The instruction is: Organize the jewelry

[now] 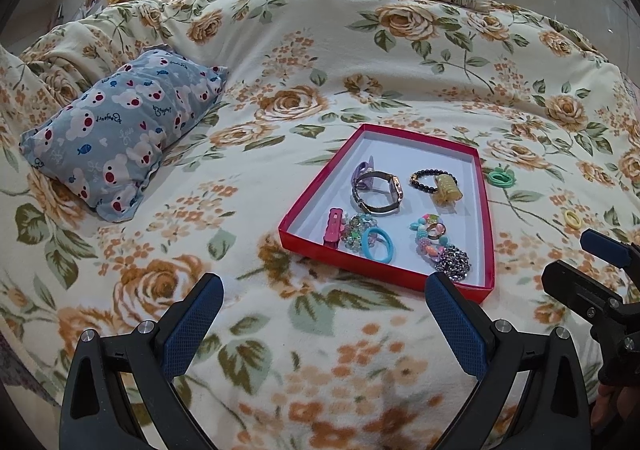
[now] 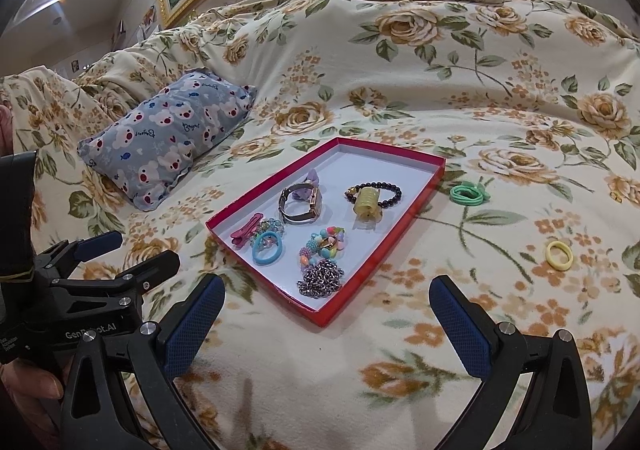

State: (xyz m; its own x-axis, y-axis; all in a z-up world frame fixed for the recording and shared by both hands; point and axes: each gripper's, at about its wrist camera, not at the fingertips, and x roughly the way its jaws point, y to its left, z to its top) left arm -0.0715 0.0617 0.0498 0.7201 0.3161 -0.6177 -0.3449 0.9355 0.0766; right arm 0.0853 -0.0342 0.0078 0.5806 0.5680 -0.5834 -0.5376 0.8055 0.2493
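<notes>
I count one red tray (image 2: pixel 424 175) holding the jewelry, two hair ties right of it: green (image 2: pixel 467 194), yellow (image 2: pixel 559 255). My left gripper (image 1: pixel 324 324) and right gripper (image 2: pixel 326 324) hover near, wide open, empty.

Black tool (image 1: pixel 324 314), blue textured pads (image 1: pixel 192 326), silver screws
</notes>
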